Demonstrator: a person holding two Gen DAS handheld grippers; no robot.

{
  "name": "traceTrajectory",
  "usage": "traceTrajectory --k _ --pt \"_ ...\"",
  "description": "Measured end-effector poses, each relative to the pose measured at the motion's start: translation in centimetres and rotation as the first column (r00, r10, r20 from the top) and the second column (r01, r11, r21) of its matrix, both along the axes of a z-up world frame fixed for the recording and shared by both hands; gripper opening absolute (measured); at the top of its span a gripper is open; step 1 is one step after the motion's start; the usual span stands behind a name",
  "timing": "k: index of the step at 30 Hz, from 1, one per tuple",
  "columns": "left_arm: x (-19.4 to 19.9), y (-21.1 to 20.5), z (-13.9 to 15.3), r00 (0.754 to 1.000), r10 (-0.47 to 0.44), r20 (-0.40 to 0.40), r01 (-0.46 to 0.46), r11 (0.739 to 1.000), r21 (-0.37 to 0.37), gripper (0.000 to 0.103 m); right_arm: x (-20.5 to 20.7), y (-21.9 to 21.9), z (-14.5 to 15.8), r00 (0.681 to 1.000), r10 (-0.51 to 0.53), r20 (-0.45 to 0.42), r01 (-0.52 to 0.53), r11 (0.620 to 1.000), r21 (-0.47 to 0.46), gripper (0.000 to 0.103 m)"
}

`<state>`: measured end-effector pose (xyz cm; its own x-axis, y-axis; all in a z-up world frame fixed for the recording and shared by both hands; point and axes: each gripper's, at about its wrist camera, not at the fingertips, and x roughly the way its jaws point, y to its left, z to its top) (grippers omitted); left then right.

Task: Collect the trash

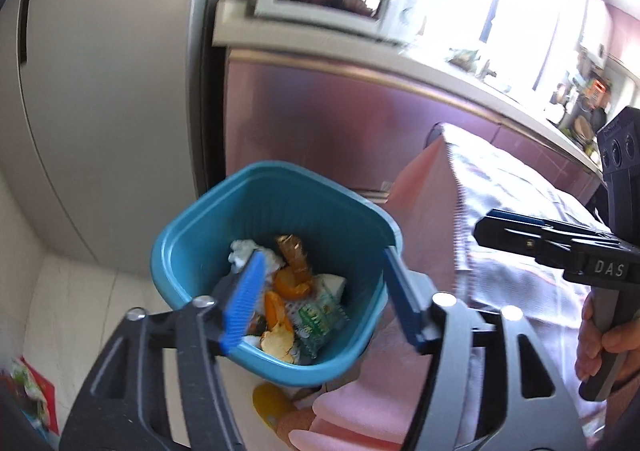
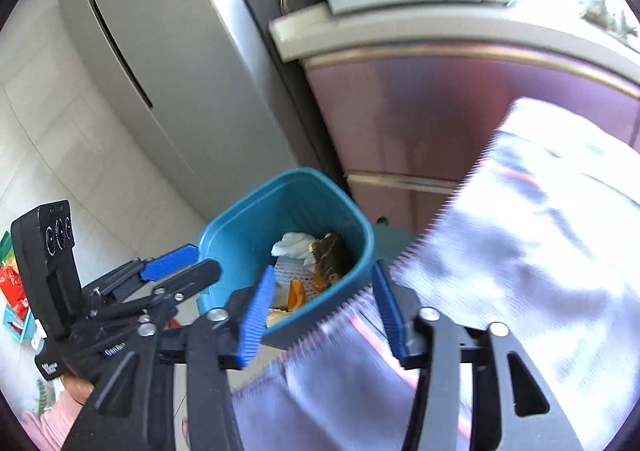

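The teal bin (image 1: 208, 251) stands on the pale floor (image 1: 80, 311) in front of a pink cabinet (image 1: 320, 123), holding orange peel (image 1: 290, 287), a green wrapper (image 1: 320, 321) and crumpled white paper (image 1: 244, 251). At the bin's 3 o'clock hangs a blurred silvery bag (image 2: 540, 231), partly between the fingers of the right tool (image 2: 324, 311), whose pads stand wide and do not press it. The left tool (image 1: 320, 303) hovers over the bin, wide and empty. At 10 o'clock stands a grey fridge (image 1: 120, 91).

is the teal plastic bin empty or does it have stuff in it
Partly filled: the teal plastic bin holds orange peels, crumpled white tissue and wrappers.
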<state>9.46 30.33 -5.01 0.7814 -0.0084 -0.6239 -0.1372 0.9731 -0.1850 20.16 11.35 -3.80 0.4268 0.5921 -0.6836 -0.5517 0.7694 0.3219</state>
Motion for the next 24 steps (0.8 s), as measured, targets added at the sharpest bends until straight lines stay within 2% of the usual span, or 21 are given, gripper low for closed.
traceTrajectory --k 2,3,4,5,7,8,12,16,20,24 --pt "-1.1 -1.3 1.0 0.999 -0.015 0.037 0.013 0.999 0.033 0.083 -1.9 -2.0 0.8 0.998 -0.032 0.059 0.032 0.999 0.002 0.059" --pt "-1.7 -2.1 1.4 0.998 -0.025 0.06 0.022 0.998 0.055 0.085 -2.9 -2.9 1.1 0.994 -0.054 0.091 0.054 0.999 0.002 0.067" --pt "-2.3 -2.8 1.9 0.996 -0.032 0.079 0.026 0.997 0.075 0.091 -3.9 -3.8 1.5 0.989 -0.073 0.127 0.074 0.997 0.004 0.075" --pt "-3.0 -3.4 2.2 0.995 -0.034 0.095 0.025 0.995 0.092 0.098 -4.9 -4.6 1.9 0.982 -0.094 0.165 0.095 0.995 0.004 0.079" --pt "-4.2 -4.8 2.9 0.99 -0.044 0.134 0.029 0.993 0.115 0.097 -6.8 -6.3 2.4 0.959 -0.147 0.243 0.152 0.988 -0.003 0.092" --pt "-4.9 -5.6 3.2 0.988 -0.051 0.149 0.032 0.991 0.126 0.097 -7.7 -6.9 2.6 0.945 -0.172 0.278 0.18 0.984 -0.003 0.095" --pt "-7.0 -8.6 4.1 0.976 -0.059 0.209 0.026 0.987 0.158 0.097 -11.0 -9.8 3.0 0.886 -0.265 0.381 0.283 0.959 0.008 0.096" --pt "-8.7 -11.6 4.7 0.962 -0.086 0.258 0.038 0.982 0.186 0.097 -13.5 -12.7 3.0 0.84 -0.339 0.423 0.367 0.93 0.018 0.096" --pt "-9.9 -13.7 5.1 0.951 -0.084 0.296 0.037 0.987 0.159 0.097 -15.6 -15.1 2.9 0.795 -0.404 0.453 0.44 0.898 0.03 0.096" --pt "-11.1 -15.7 5.3 0.94 -0.094 0.327 0.039 0.984 0.172 0.097 -17.8 -17.0 3.0 0.735 -0.455 0.503 0.505 0.862 0.042 0.096"
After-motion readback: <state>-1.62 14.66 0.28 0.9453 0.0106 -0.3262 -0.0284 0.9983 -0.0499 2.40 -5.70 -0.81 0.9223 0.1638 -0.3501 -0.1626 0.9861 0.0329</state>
